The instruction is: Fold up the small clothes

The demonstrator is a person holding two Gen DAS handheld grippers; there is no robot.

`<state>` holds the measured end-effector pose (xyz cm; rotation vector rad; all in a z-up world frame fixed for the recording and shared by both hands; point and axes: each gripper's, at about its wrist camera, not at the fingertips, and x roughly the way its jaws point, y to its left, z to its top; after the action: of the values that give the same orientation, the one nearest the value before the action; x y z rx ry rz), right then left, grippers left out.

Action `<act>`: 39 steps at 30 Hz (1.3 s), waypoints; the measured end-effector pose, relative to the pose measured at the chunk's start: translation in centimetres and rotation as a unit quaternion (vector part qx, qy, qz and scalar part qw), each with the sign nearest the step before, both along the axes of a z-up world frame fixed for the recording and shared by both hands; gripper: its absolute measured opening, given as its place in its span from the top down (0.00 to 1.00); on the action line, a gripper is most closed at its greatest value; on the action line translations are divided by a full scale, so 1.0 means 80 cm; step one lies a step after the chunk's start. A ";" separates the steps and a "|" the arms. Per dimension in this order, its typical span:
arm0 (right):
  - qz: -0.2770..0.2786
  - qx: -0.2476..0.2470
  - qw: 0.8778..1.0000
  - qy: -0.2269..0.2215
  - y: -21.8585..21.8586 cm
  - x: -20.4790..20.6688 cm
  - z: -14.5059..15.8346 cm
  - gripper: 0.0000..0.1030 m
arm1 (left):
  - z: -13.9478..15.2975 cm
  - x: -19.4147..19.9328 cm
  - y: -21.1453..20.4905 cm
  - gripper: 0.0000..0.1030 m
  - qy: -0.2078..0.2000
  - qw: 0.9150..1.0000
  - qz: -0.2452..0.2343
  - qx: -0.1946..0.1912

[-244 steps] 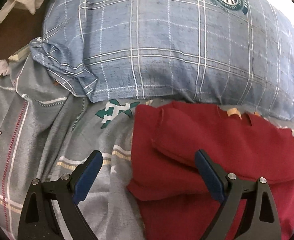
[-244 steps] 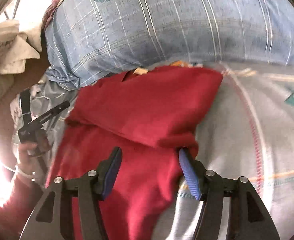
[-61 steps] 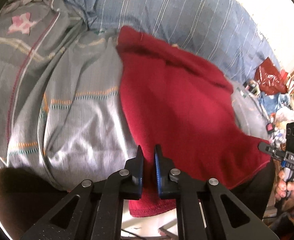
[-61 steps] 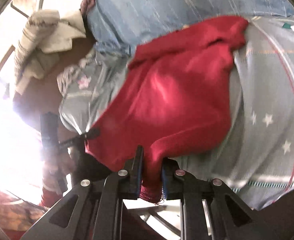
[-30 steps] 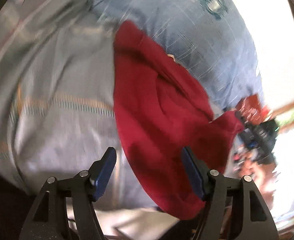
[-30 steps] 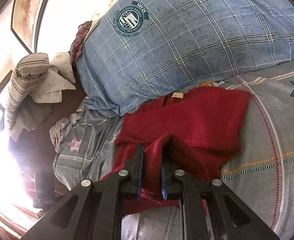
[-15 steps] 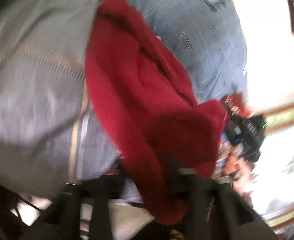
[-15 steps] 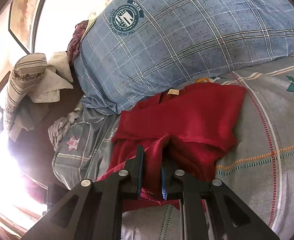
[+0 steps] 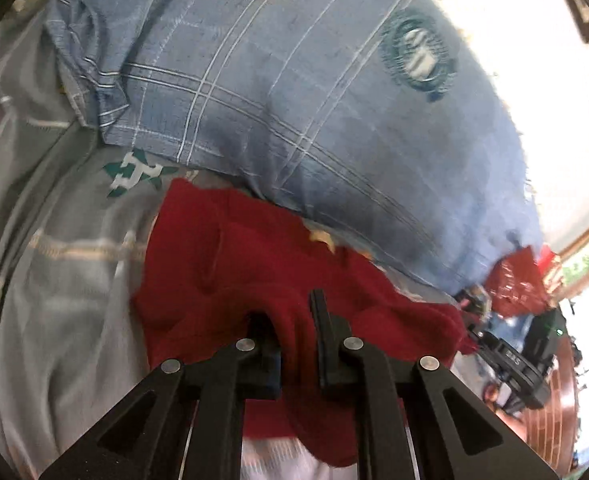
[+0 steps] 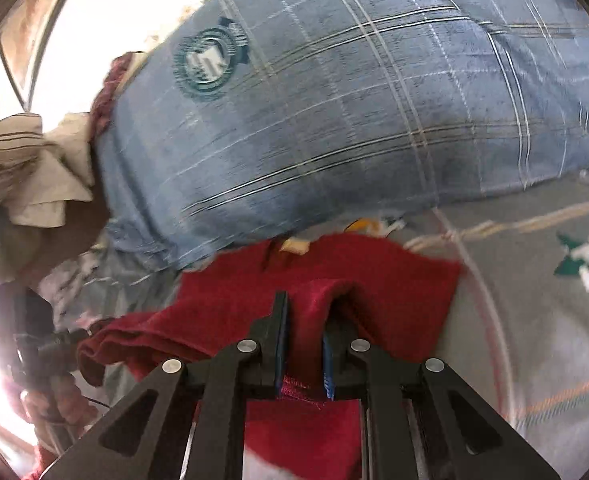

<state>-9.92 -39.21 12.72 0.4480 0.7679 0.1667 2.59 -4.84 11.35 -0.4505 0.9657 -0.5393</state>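
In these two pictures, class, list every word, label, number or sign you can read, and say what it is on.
Nothing is legible.
Round teal emblem on the blue plaid pillow: lettering blurred, unreadable.
White marking on the other hand-held gripper seen from the left wrist: too small to read.
Tan tag on the red garment: no readable print.

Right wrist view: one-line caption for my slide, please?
Right gripper shut on a red garment lying on grey bedding below a blue plaid pillow.

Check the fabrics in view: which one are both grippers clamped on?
The red garment, lying on the grey bedsheet. The left gripper and right gripper both pinch its folds; the blue plaid pillow behind lies untouched.
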 end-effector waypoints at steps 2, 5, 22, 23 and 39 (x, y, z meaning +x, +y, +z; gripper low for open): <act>-0.012 -0.013 1.000 0.013 -0.005 0.027 -0.012 0.87 | -0.019 0.037 -0.003 0.90 0.010 1.000 0.010 0.006; -0.024 -0.004 0.999 0.039 -0.015 0.070 -0.037 0.87 | -0.051 0.075 -0.026 0.83 0.026 1.000 0.013 -0.002; -0.017 0.017 1.000 0.016 -0.016 0.058 -0.027 0.45 | -0.039 0.075 -0.002 0.18 -0.026 0.997 0.038 0.062; -0.001 -0.001 1.000 0.025 -0.001 0.066 -0.032 0.45 | -0.045 0.078 -0.006 0.18 -0.019 0.997 0.035 0.073; -0.011 -0.033 0.995 0.096 -0.017 0.084 -0.071 0.40 | -0.091 0.103 -0.012 0.19 0.040 0.990 0.049 0.128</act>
<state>-3.22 -40.59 7.06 0.4139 0.9547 0.0780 10.87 -5.84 4.05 -0.2891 1.0678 -0.3046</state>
